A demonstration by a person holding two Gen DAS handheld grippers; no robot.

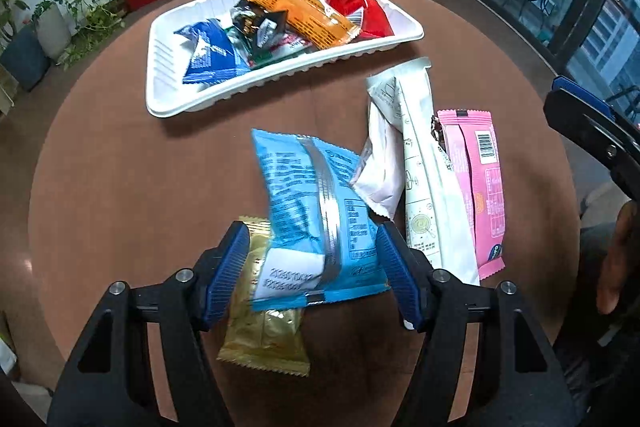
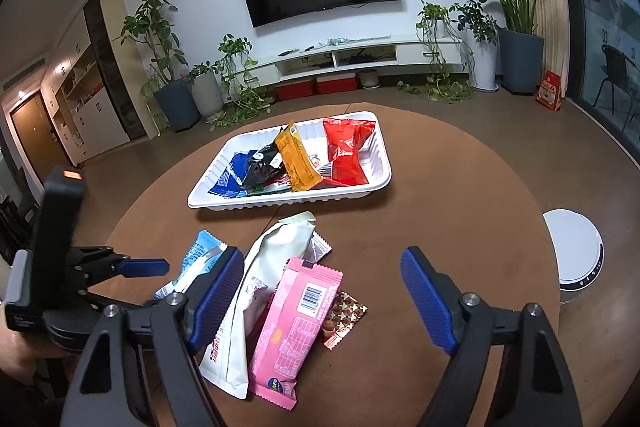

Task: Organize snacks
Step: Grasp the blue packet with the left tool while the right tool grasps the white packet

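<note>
The light-blue packet was held between the pads of the left tongs, clamped near its lower end and lifted above a gold packet lying on the worktop. The right tongs were spread wide with nothing between them, poised over the pink packet and the white pouch. The white tray – already loaded with several snacks – stood well apart, further back. Because the blue packet was gripped low and hung crumpled, it was judged that it could slip or swing during the carry – or catch the tray's rim and tip out.
</note>
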